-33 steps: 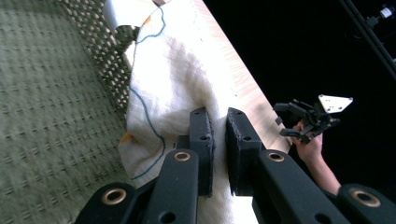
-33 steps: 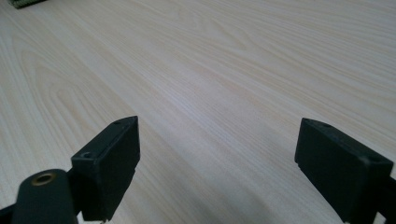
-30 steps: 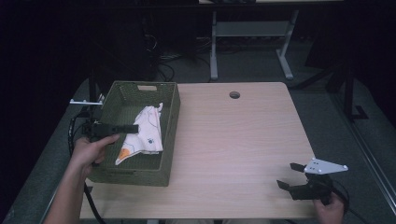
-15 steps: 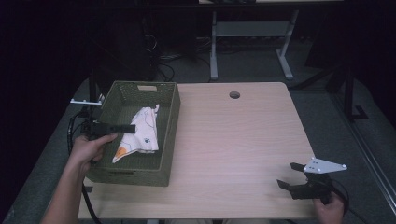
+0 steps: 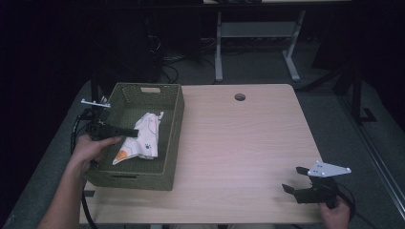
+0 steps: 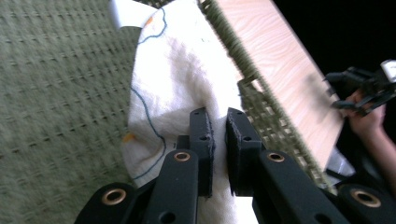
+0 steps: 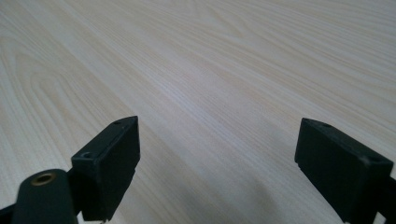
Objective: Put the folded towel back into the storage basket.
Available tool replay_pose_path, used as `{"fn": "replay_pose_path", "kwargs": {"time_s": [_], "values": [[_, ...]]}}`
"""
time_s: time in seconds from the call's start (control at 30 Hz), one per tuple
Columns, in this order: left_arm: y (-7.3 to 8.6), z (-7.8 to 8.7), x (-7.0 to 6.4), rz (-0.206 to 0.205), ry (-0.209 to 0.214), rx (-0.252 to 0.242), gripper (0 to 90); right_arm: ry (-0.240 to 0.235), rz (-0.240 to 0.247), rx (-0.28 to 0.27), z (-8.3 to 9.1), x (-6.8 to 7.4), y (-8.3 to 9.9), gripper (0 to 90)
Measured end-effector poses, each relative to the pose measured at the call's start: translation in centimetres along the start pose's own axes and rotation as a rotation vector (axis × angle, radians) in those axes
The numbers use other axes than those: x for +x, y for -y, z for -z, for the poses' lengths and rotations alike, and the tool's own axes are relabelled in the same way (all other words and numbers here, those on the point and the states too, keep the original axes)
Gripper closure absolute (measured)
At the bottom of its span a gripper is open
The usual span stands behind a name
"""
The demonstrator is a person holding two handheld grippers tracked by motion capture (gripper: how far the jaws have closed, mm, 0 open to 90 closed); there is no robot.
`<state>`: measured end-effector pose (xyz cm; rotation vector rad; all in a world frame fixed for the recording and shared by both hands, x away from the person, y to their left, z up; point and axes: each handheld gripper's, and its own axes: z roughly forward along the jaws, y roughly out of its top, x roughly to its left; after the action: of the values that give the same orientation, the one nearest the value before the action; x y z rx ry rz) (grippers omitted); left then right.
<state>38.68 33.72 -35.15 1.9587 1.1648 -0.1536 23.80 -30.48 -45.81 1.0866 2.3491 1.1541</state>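
Pale wood table [image 5: 248, 143] in a dark room, with a green woven basket [image 5: 162, 167] on the left part of its top. White cloth [image 5: 141, 140] with blue outlines and orange marks lies crumpled inside the basket, against the wall nearest the table's middle. Left gripper [image 5: 135, 131] reaches in over the basket's outer wall; in the left gripper view its jaws are nearly closed, pinching a fold of the cloth [image 6: 187, 84]. Right gripper [image 5: 292, 179] sits well apart from the basket, at the table's near right corner, jaws wide open with bare wood between them.
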Motion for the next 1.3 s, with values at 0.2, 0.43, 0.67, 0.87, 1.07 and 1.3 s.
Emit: {"fn": "replay_pose_path", "kwargs": {"time_s": [0.2, 0.43, 0.67, 0.87, 1.07, 1.3], "values": [[-0.6, -0.3, -0.1, -0.060, -0.175, 0.013, 58.1, -0.002, 0.000, 0.012, -0.2, 0.0, 0.0, 13.5], [-0.4, -1.5, -0.4, -0.068, -0.183, 0.088, 59.1, -0.008, 0.005, 0.005, -0.2, 0.1, 0.0, 13.6], [0.0, -4.0, -0.6, -0.051, -0.176, 0.197, 60.7, -0.015, 0.012, 0.003, -0.1, 0.2, -0.1, 13.5], [0.0, -6.4, -0.9, -0.034, -0.192, 0.293, 55.5, -0.022, 0.017, 0.006, -0.1, 0.2, -0.1, 13.5], [-0.1, -9.3, -1.4, -0.060, -0.235, 0.405, 52.9, -0.020, 0.020, 0.002, 0.0, 0.3, -0.1, 13.5], [-0.1, -11.2, -1.7, -0.080, -0.290, 0.481, 53.1, -0.018, 0.024, 0.000, 0.0, 0.4, -0.2, 13.5]]}}
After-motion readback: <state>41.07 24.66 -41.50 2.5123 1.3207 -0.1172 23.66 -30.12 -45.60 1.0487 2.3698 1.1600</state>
